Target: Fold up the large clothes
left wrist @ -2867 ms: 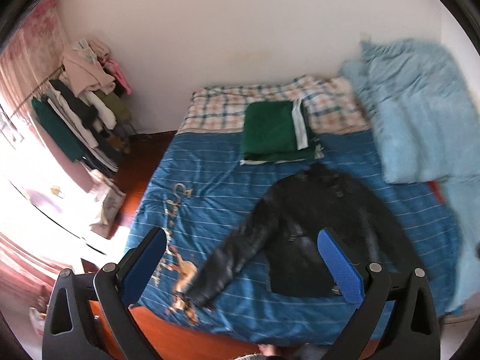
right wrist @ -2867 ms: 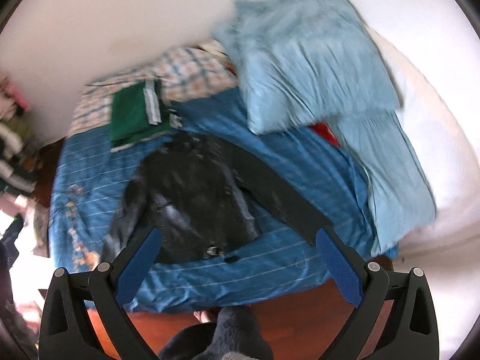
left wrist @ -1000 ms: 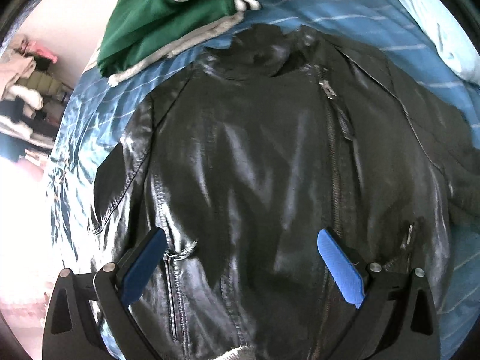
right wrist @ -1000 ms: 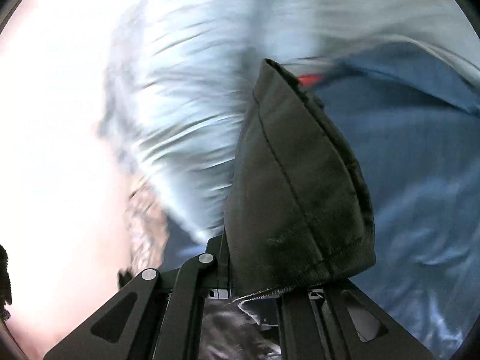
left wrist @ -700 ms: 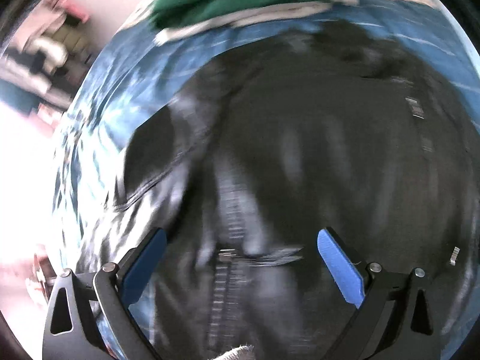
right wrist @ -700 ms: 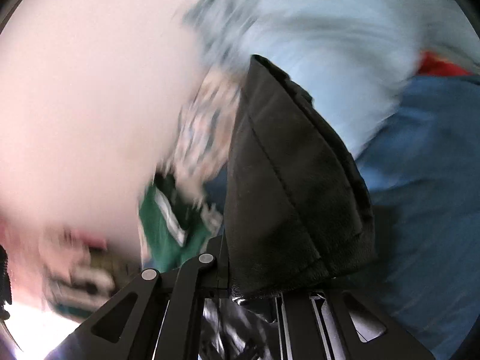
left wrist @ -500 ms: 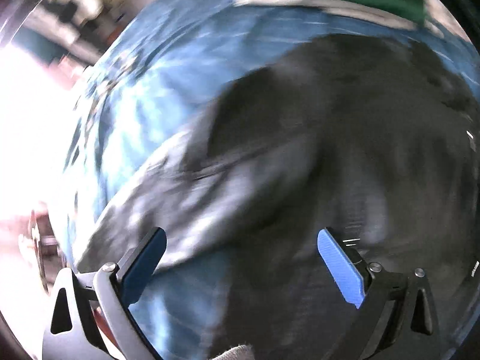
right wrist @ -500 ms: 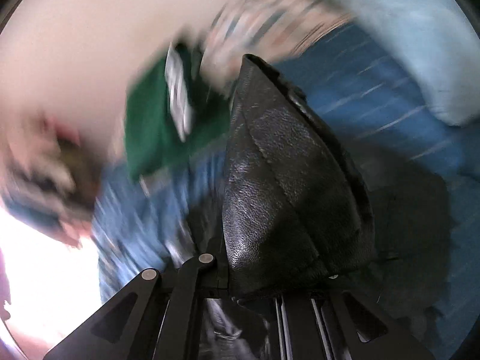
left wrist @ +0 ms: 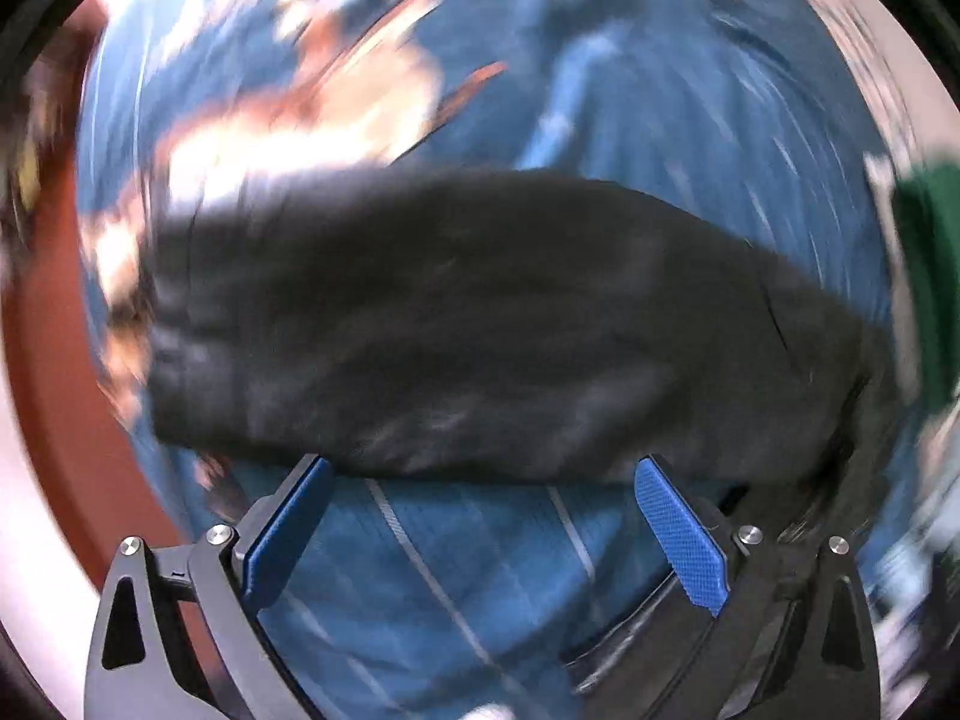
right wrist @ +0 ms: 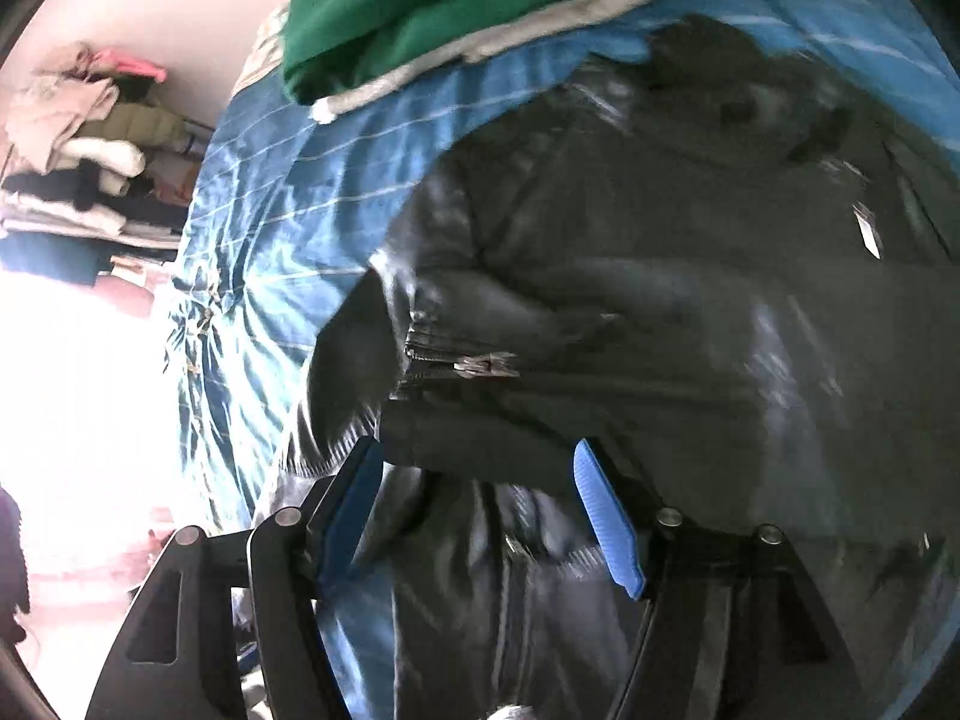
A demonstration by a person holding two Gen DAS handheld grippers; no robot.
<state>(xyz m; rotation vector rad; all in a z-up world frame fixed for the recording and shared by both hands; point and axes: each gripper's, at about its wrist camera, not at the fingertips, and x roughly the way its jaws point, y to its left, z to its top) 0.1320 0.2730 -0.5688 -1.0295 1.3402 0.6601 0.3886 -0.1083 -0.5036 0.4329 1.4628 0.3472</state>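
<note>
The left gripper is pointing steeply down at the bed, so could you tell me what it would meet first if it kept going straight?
Most likely the black jacket sleeve, which lies just ahead of the open left gripper. The blue bedsheet shows between the fingers; blur leaves depth unclear.

Motion blur smears the left wrist view: the black sleeve point(left wrist: 480, 324) lacks seams, the bedsheet point(left wrist: 660, 90) print is unreadable. The jacket point(right wrist: 690, 300) runs off the right wrist frame.

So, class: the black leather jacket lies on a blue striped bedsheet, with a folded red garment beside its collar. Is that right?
Not quite. In the right wrist view the folded garment beside the collar of the black leather jacket is green, not red. The blue striped bedsheet is correct.
</note>
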